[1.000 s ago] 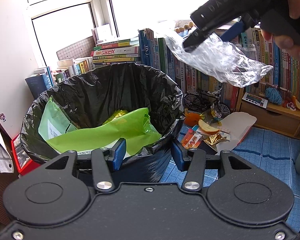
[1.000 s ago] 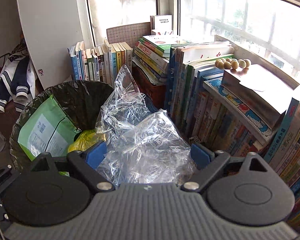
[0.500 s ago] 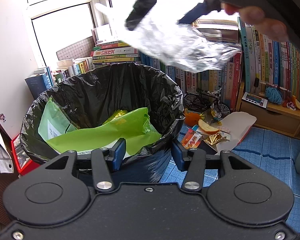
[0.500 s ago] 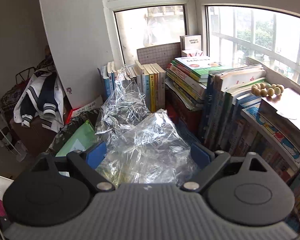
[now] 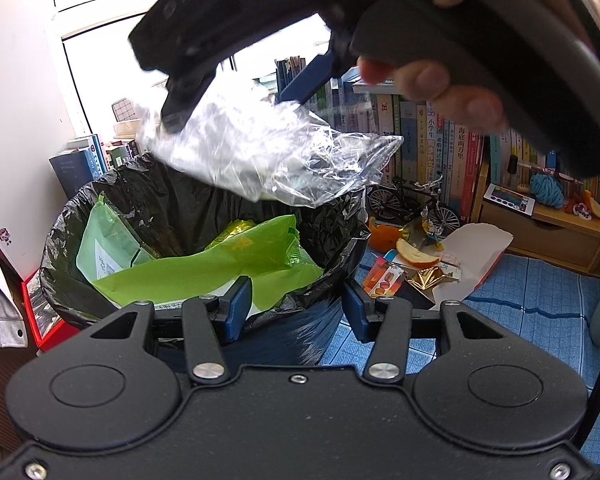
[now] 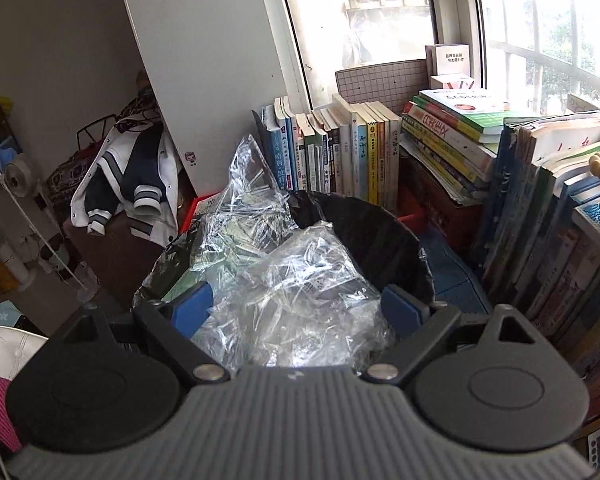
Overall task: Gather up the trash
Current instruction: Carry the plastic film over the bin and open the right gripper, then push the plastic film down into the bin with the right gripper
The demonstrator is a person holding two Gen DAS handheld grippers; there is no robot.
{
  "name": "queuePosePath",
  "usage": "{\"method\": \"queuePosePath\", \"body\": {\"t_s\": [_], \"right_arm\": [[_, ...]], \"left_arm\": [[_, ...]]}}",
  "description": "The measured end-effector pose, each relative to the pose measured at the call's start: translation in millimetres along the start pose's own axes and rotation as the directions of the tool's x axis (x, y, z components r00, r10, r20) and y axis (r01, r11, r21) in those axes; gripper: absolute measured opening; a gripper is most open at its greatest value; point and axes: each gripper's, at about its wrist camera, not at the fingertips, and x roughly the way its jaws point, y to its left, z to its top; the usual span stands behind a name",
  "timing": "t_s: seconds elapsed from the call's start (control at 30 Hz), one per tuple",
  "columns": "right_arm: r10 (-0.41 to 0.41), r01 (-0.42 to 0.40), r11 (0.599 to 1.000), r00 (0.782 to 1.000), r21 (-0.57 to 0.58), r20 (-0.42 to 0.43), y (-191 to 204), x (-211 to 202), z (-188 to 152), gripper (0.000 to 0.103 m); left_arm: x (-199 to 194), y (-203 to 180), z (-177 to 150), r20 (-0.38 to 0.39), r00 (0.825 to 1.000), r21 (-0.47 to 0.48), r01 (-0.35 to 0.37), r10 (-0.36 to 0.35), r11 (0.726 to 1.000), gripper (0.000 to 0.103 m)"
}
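- Biggest thing in view: black-lined trash bin (image 5: 172,208), w/ green packaging (image 5: 204,272) and a yellow wrapper (image 5: 236,228) already inside. Books (image 6: 340,152) are stacked along the window sill behind it.
- Clear plastic wrap (image 5: 268,156), crumpled, is in my right gripper (image 6: 296,308). A second ago it hung off to the bin's right, in front of the books; now it's above the bin mouth, not yet inside. The right-wrist view has swung too: bin rim now sits straight ahead, behind the wrap.
- Right gripper: jaws wide, about as wide as they go, blue pads against either side of the bulky wrap, so I read it as a loose wide hold, not a let-go. Spread hasn't changed.
- Left gripper (image 5: 296,308): about half open, nothing betw. the pads. It hasn't budged; it hovers at the bin's near rim.
- Smaller stuff, on the blue floor right of the bin: orange peel (image 5: 416,256), gold foil (image 5: 424,280), a snack packet (image 5: 384,284), a white paper box (image 5: 476,252).
- My read: carry is done, next is releasing the wrap into the bin. Floor litter means the job's far from over.
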Motion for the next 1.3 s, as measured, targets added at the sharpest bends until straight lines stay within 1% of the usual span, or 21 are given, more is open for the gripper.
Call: {"method": "queuePosePath", "body": {"t_s": [0.3, 0.33, 0.43, 0.5, 0.8, 0.93, 1.3], "right_arm": [[0.031, -0.031, 1.0, 0.998, -0.002, -0.046, 3, 23, -3, 0.092], [0.033, -0.033, 0.999, 0.998, 0.003, -0.05, 2, 26, -3, 0.095], [0.039, -0.038, 0.999, 0.996, 0.018, -0.075, -1, 33, -5, 0.096], [0.035, -0.033, 0.999, 0.996, 0.018, -0.082, -1, 34, -6, 0.098], [0.038, -0.035, 0.999, 0.995, 0.035, -0.093, -2, 35, -7, 0.1], [0.04, -0.036, 0.998, 0.996, 0.046, -0.083, -3, 33, -8, 0.103], [0.043, -0.041, 0.997, 0.998, 0.069, -0.039, -5, 25, -3, 0.103]], "left_arm": [[0, -1, -1, 0.001, 1.0, 0.002, 0.0, 0.0, 1.0, 0.048], [0, -1, -1, 0.0, 1.0, 0.002, 0.0, 0.0, 1.0, 0.048], [0, -1, -1, 0.001, 1.0, 0.003, 0.0, 0.0, 1.0, 0.048], [-1, -2, -1, 0.002, 1.0, 0.006, -0.001, 0.001, 1.0, 0.048], [-2, -3, -1, 0.002, 1.0, 0.006, -0.001, 0.001, 1.0, 0.048], [-2, -3, -1, 0.002, 1.0, 0.005, -0.001, 0.001, 1.0, 0.048], [-1, -2, -1, 0.001, 1.0, 0.005, -0.001, 0.001, 1.0, 0.048]]}}
